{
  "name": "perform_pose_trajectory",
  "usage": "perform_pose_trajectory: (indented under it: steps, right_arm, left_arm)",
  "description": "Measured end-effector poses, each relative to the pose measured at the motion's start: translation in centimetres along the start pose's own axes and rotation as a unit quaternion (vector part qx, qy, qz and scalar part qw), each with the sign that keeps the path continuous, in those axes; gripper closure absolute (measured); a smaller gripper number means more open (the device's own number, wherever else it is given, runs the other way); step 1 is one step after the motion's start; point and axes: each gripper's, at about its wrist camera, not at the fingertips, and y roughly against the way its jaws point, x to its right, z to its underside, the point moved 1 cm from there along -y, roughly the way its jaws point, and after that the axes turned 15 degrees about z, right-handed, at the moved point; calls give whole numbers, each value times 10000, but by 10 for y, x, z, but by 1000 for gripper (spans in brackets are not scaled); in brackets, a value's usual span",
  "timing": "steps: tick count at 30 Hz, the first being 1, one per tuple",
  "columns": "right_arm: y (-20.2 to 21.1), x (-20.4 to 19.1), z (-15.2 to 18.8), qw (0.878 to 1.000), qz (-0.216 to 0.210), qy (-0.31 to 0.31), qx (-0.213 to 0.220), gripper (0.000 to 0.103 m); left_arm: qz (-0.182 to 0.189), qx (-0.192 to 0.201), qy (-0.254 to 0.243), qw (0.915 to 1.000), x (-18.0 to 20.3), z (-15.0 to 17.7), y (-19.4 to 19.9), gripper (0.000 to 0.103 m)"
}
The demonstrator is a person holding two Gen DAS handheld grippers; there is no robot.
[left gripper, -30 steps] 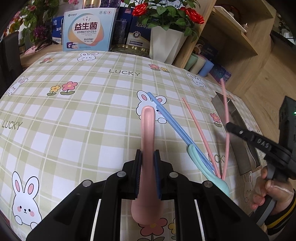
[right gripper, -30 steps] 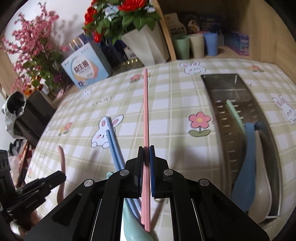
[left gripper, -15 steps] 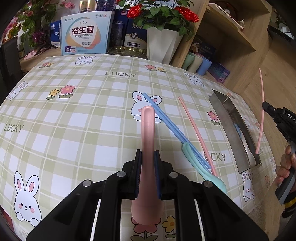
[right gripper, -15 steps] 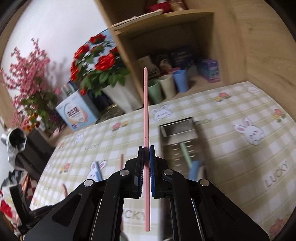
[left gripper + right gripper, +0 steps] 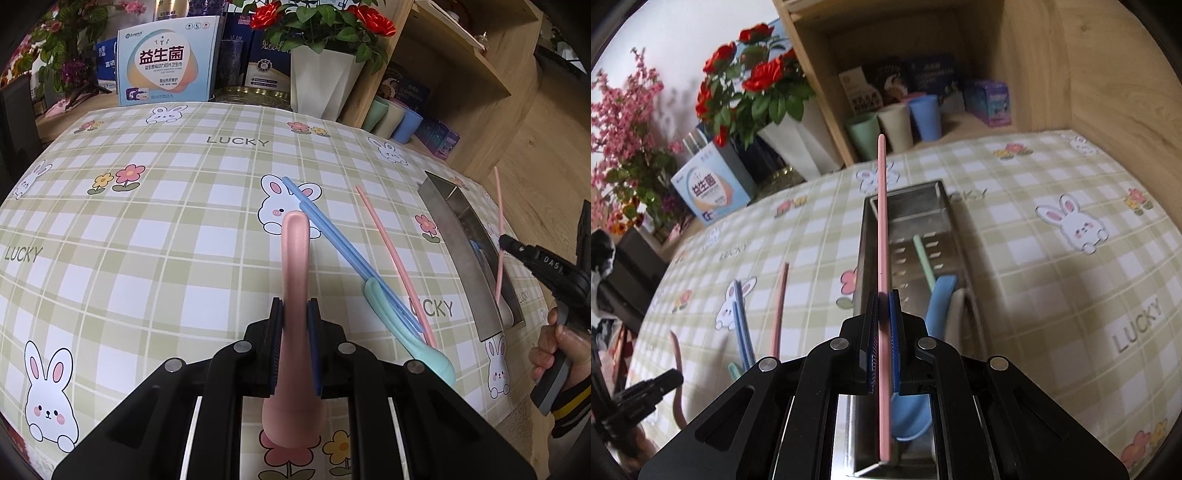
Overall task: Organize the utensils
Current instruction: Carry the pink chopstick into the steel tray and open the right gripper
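My left gripper [image 5: 294, 314] is shut on a pink spoon [image 5: 294, 266], held above the table with the handle pointing away. My right gripper [image 5: 882, 310] is shut on a pink chopstick [image 5: 881, 221] and holds it over the steel tray [image 5: 867, 236]; the tray also shows in the left wrist view [image 5: 465, 258]. In the tray lie a blue spoon [image 5: 942, 295], a white spoon [image 5: 962, 306] and a green utensil [image 5: 923, 258]. On the cloth lie a second pink chopstick [image 5: 391, 254], a pair of blue chopsticks [image 5: 340, 243] and a teal spoon [image 5: 402, 332].
A white flower pot with red roses [image 5: 317, 81] and a blue box [image 5: 166, 62] stand at the table's back edge. A wooden shelf with cups [image 5: 897, 125] is behind the tray. The table's right edge lies just past the tray.
My right gripper has carried the pink chopstick from above the loose utensils to the right and down over the steel tray. My left gripper still holds the pink spoon in about the same place.
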Motion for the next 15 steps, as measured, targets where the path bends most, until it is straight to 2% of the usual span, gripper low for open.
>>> perform_pose_trajectory:
  steps: [6,15]
  right_arm:
    - [-14,-8,9,9995,-49,21,-300,97]
    - [-19,-4,8,9988,-114,-207,-439,96]
  left_arm:
    - [18,-26,36,10000,-3,0,-1,90]
    - [48,-70,95,9999,-4,1,-4,90]
